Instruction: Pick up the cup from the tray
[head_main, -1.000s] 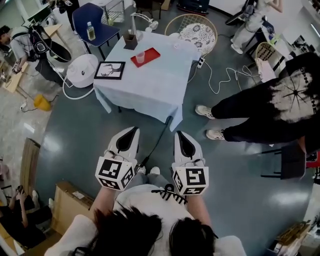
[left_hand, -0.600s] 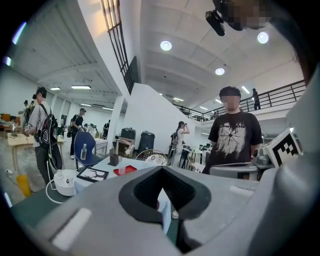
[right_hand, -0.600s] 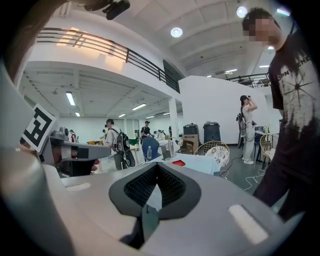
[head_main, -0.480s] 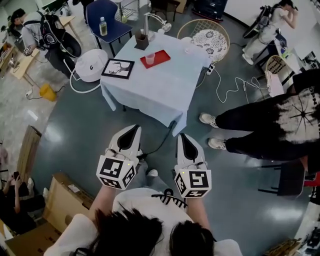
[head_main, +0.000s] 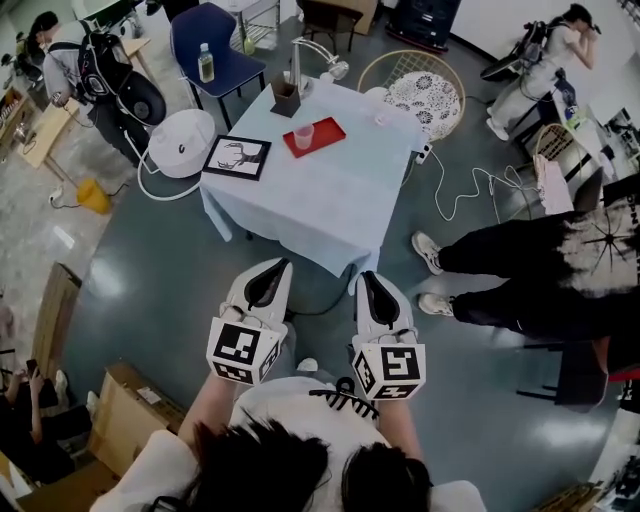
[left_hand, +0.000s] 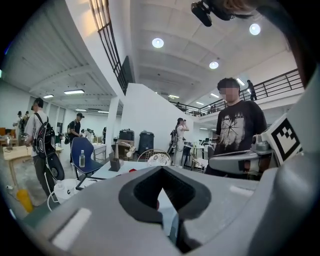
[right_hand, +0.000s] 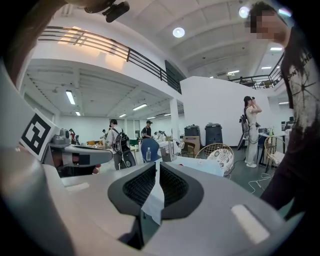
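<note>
Cup (head_main: 304, 136) sits untouched on the tray (head_main: 327, 130) near the table's (head_main: 330, 210) far edge; we hold left gripper (head_main: 279, 267) and right gripper (head_main: 366, 278) closed, empty.

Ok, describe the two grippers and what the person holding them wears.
The left gripper and the right gripper both have smooth light grey shells that taper forward, with black textured pads lining the jaws. Each carries a cube of black-and-white square markers at its rear: the left cube and the right cube. The person wears a white top with black lacing.
</note>
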